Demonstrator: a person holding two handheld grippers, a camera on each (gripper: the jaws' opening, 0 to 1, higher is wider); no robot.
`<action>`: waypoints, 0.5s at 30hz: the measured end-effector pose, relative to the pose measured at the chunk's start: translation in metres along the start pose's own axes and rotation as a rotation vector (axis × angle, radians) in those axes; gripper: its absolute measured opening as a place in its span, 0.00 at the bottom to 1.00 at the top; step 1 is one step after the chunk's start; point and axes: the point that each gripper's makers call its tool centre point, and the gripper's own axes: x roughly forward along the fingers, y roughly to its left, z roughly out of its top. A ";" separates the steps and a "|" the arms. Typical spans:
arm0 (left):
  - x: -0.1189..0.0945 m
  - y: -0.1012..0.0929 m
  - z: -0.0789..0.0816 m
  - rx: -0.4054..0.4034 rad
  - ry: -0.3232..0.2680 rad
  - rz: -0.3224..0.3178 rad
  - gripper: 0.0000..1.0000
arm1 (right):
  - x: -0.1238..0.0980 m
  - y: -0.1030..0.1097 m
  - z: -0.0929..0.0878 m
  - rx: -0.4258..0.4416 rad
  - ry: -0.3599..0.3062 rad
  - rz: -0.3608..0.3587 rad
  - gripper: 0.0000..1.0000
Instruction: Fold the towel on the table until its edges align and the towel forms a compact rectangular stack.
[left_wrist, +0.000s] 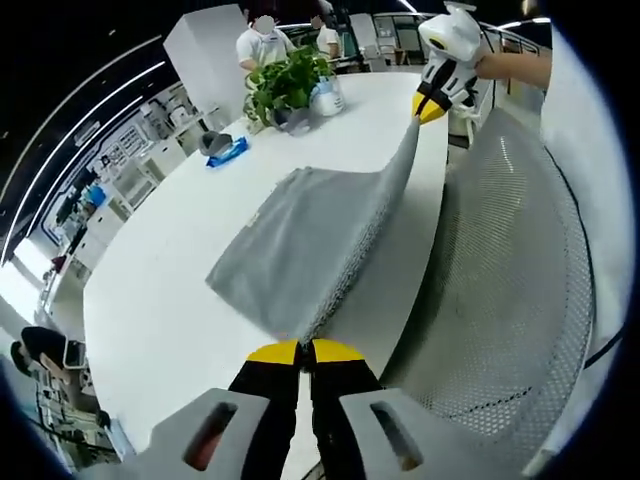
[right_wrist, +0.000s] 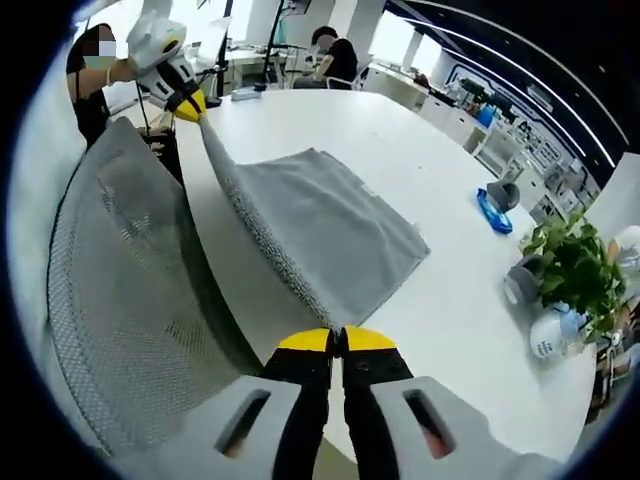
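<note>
Grey towel (left_wrist: 310, 240) draped across the white worktop (left_wrist: 160, 300) at frame centre in the left gripper view, one long edge lifted off the surface and stretched taut between two corners. Left tool (left_wrist: 305, 352) at bottom centre, yellow tips pressed together on the near corner of that edge. Right tool (left_wrist: 432, 108) at upper right of the same view, clamped on the far corner, with a person's hand behind it. Same arrangement mirrored in the right gripper view: right tool (right_wrist: 337, 340) at bottom centre pinching a towel (right_wrist: 320, 225) corner, left tool (right_wrist: 188, 103) at upper left gripping the other end. Grey mesh chair back (right_wrist: 120, 300) along the left side there, just beside the worktop (right_wrist: 450, 300) edge.

Towel looks light, soft and limp — sagging between the two grips, rest of it lying flat. Waffle-like weave, probably grippy rather than slippery, nothing fragile. Corners likely the right place to hold; a grip mid-edge would likely let the ends droop and spoil alignment. Raised edge probably wants carrying across to the opposite edge, kept level — uneven tension could skew the fold.

Potted plant (left_wrist: 285, 85), a small blue item (left_wrist: 228, 152) and people seated at upper frame, well apart from the towel.
</note>
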 end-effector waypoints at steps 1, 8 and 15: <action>0.001 0.004 0.003 -0.013 -0.008 0.006 0.03 | 0.002 -0.005 0.004 -0.003 -0.001 -0.010 0.00; 0.008 0.046 0.028 -0.022 -0.054 0.088 0.03 | 0.009 -0.043 0.033 -0.056 -0.029 -0.086 0.00; 0.026 0.083 0.041 -0.036 -0.068 0.131 0.03 | 0.028 -0.081 0.057 -0.082 -0.062 -0.128 0.00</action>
